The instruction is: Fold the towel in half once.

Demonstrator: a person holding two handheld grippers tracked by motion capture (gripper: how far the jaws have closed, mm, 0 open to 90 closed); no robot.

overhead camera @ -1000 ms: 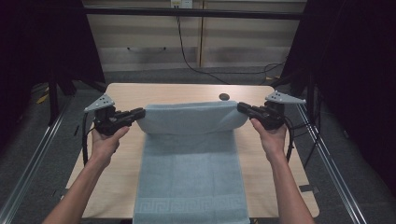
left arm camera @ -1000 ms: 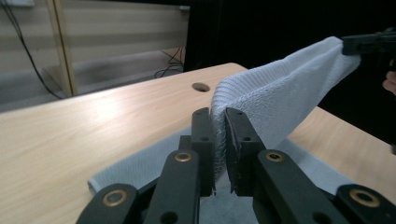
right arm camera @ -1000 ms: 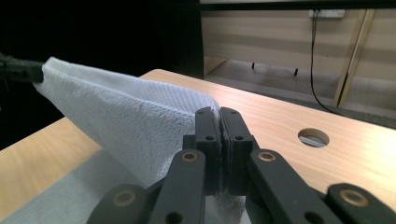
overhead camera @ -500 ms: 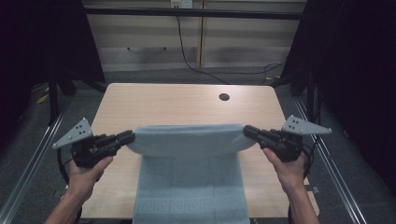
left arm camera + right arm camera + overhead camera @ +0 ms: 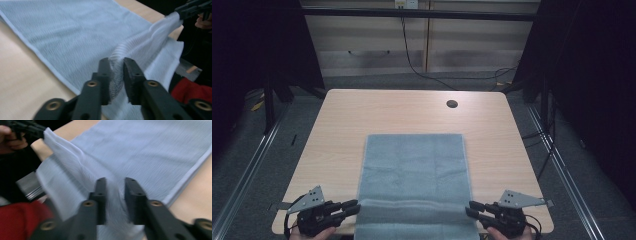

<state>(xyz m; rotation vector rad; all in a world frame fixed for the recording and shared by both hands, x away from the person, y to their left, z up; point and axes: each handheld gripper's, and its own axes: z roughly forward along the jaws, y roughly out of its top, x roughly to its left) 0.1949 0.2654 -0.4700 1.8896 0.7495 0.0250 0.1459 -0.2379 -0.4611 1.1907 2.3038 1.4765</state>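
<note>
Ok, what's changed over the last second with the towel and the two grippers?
Both grippers, left gripper and right gripper, have pulled the towel's held edge from the far part of the table back to the near edge, folding it over itself. Each is still clamped on its corner. The table and the dark hole in it are unchanged.

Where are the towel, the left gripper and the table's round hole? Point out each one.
towel (image 5: 414,167), high view, middle of the flat grey cloth.
left gripper (image 5: 353,207), high view, jaw tips at the towel's near left corner.
round hole (image 5: 452,104), high view, centre of the dark opening.
</note>
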